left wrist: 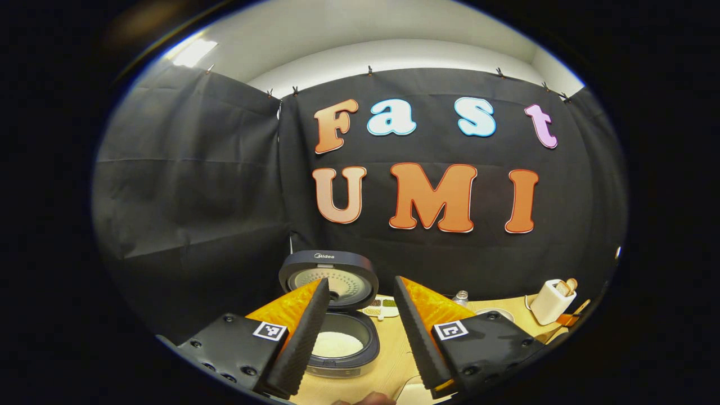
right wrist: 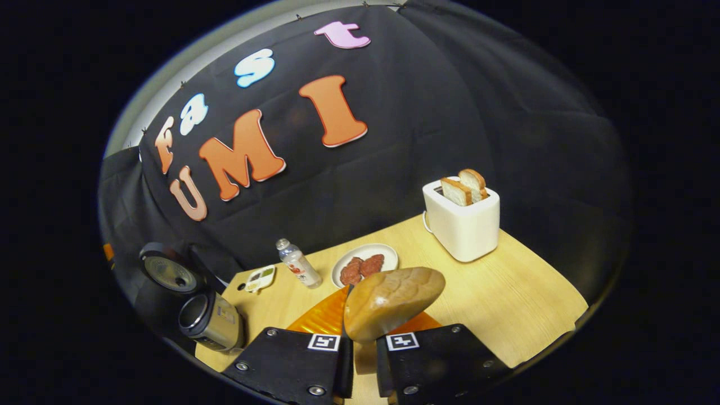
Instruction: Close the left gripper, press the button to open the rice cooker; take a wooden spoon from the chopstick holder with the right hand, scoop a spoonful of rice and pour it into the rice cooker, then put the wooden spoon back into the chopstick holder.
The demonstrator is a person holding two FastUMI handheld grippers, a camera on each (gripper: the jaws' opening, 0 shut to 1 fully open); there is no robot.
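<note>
The rice cooker [left wrist: 344,360] stands open on the wooden table, its lid [left wrist: 329,275] raised and white rice [left wrist: 336,344] in the pot. My left gripper [left wrist: 361,281] hovers open just in front of it, fingers spread with nothing between them. My right gripper [right wrist: 364,315] is shut on the wooden spoon [right wrist: 394,301], whose bowl sticks up ahead of the fingers; no rice shows on the side I see. In the right gripper view the rice cooker [right wrist: 209,322] lies far to the left, lid [right wrist: 167,272] up.
A white toaster [right wrist: 464,222] with two bread slices stands at the back right of the table [right wrist: 506,304]. Between it and the cooker sit a plate of sausage [right wrist: 365,263], a small bottle [right wrist: 298,264] and a small sectioned dish [right wrist: 260,278]. The toaster [left wrist: 553,302] also stands right of the left gripper.
</note>
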